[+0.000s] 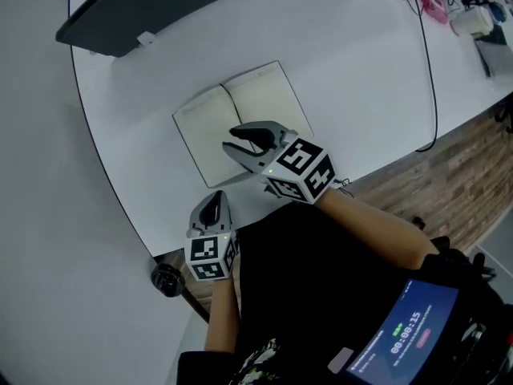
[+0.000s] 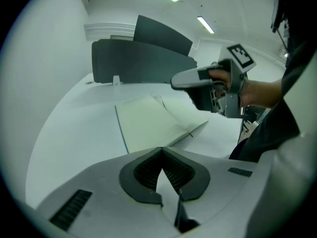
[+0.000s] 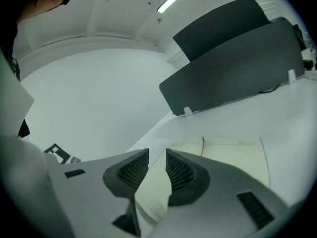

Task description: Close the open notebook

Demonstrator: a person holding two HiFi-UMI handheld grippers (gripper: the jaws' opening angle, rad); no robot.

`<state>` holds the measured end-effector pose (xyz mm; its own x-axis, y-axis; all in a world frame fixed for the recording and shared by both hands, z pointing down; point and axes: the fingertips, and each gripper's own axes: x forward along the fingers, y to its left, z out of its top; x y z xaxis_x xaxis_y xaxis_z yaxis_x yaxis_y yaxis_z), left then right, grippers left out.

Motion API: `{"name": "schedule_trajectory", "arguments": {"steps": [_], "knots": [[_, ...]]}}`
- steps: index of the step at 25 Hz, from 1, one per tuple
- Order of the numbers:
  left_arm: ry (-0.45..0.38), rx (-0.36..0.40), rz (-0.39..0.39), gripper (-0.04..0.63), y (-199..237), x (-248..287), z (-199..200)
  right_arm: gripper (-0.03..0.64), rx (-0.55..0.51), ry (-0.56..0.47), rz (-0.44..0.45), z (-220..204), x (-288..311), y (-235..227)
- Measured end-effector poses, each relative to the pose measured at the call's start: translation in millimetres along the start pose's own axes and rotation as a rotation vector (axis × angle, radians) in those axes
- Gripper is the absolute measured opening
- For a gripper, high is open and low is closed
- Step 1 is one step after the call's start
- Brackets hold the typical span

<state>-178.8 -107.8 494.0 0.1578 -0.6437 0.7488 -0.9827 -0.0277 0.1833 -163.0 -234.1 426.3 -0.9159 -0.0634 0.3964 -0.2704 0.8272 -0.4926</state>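
An open notebook (image 1: 204,135) with cream pages lies on the white table (image 1: 345,70). It also shows in the left gripper view (image 2: 143,123) and the right gripper view (image 3: 237,152). My right gripper (image 1: 228,140) hovers over the notebook's near edge. Its jaws (image 3: 157,152) are closed on a curved bundle of pages lifted off the table. The left gripper view shows that gripper (image 2: 181,88) above the raised, curling pages. My left gripper (image 1: 212,203) sits by the table's front edge, short of the notebook, with its pads (image 2: 161,150) touching and nothing between them.
A dark divider panel (image 1: 120,14) stands at the table's far left (image 3: 233,78). A black cable (image 1: 429,79) runs across the right side toward clutter (image 1: 473,18) at the back corner. Wood floor (image 1: 449,167) lies past the curved front edge.
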Motion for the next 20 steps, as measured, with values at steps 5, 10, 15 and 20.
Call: {"name": "schedule_trajectory", "arguments": {"steps": [5, 10, 15, 20], "knots": [[-0.009, 0.129, 0.0, 0.006, 14.1, 26.9, 30.6, 0.163, 0.038, 0.022, -0.177, -21.6, -34.9, -55.6], [0.087, 0.227, -0.029, 0.006, 29.1, 47.9, 19.4, 0.175, 0.025, 0.066, -0.364, -36.1, -71.6, -100.9], [0.107, 0.232, -0.039, 0.006, 27.9, 40.3, 19.0, 0.187, 0.079, 0.08, -0.442, -47.5, -92.1, -119.9], [0.126, 0.239, -0.041, 0.006, 24.9, 43.0, 18.0, 0.195, 0.146, 0.127, -0.433, -62.1, -93.7, -130.7]]}}
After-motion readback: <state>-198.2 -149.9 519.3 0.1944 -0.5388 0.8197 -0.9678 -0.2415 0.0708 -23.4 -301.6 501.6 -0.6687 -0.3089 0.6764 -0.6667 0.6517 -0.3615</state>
